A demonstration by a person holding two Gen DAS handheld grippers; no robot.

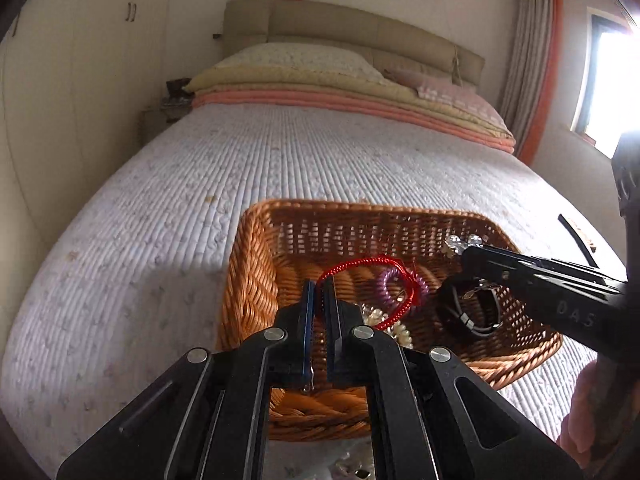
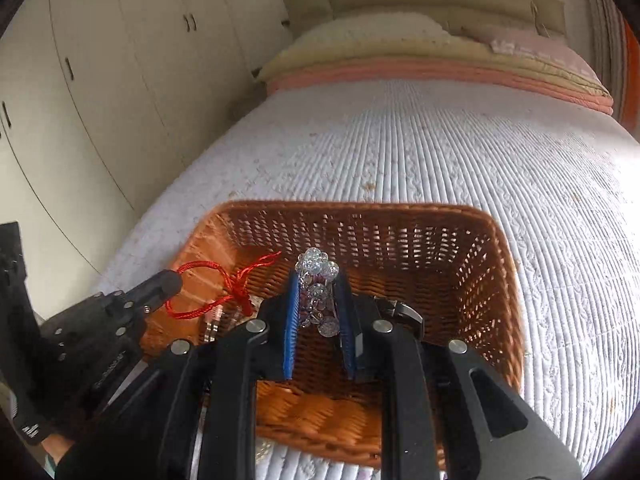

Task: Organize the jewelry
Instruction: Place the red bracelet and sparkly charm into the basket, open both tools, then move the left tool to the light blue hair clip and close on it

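Note:
A brown wicker basket (image 1: 256, 280) sits on the bed; it also shows in the right wrist view (image 2: 500, 280). My left gripper (image 1: 319, 286) is shut on a red cord bracelet (image 1: 376, 264) and holds it over the basket; the cord also shows in the right wrist view (image 2: 208, 276). My right gripper (image 2: 318, 276) is shut on a clear crystal bead bracelet (image 2: 316, 268) above the basket; the beads show in the left wrist view (image 1: 460, 242). Inside the basket lie a purple coil band (image 1: 390, 284), pearls (image 1: 400, 334) and a black strap (image 1: 468, 312).
The bed has a white quilted cover (image 1: 200, 184). Folded blankets and pillows (image 1: 320, 80) lie by the headboard. White wardrobes (image 2: 100, 80) stand to the left. A curtain and window (image 1: 600, 80) are to the right. Small loose items (image 1: 352, 466) lie before the basket.

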